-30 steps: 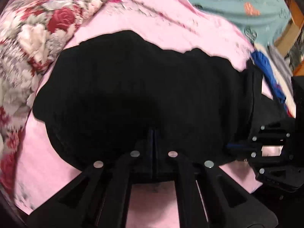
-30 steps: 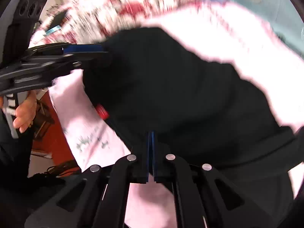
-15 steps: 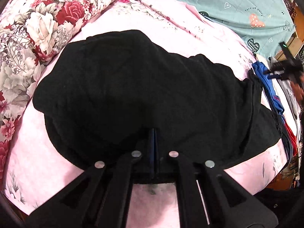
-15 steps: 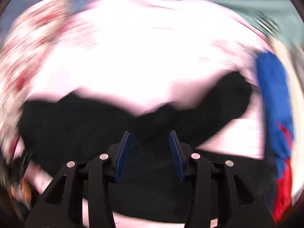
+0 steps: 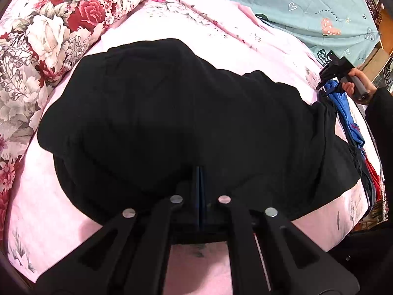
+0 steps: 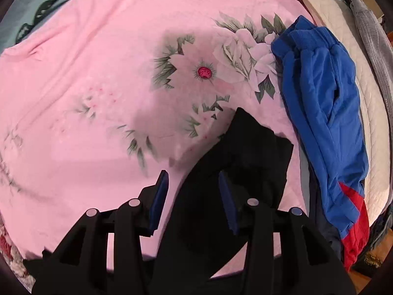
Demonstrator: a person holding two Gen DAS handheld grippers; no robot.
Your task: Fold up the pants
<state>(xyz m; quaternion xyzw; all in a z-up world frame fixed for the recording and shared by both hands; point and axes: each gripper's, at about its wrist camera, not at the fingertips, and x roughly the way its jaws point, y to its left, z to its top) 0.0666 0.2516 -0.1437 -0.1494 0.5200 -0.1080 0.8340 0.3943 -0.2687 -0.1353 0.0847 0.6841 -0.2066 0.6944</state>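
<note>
Floral quilt (image 5: pixel 36 36) far left, then the black pants (image 5: pixel 184 123) spread on the pink sheet (image 5: pixel 270 49) — left gripper (image 5: pixel 200 184) pinched tight on their near edge. Right gripper (image 6: pixel 194 196) gapes wide above a pant end, blue garment (image 6: pixel 324 113) beside it.

Relative to one second earlier, the right gripper (image 6: pixel 194 196) has let go of the black pants (image 5: pixel 184 123): its blue-padded jaws, then pressed together on the cloth, now stand apart over a loose corner of the fabric. It has also left the left gripper's side and moved to the far end of the pants, beside the blue garment (image 6: pixel 324 113), where a hand (image 5: pixel 356 83) holds it. The pink sheet (image 6: pixel 98 73), formerly blurred in the right wrist view, now appears sharp.
</note>
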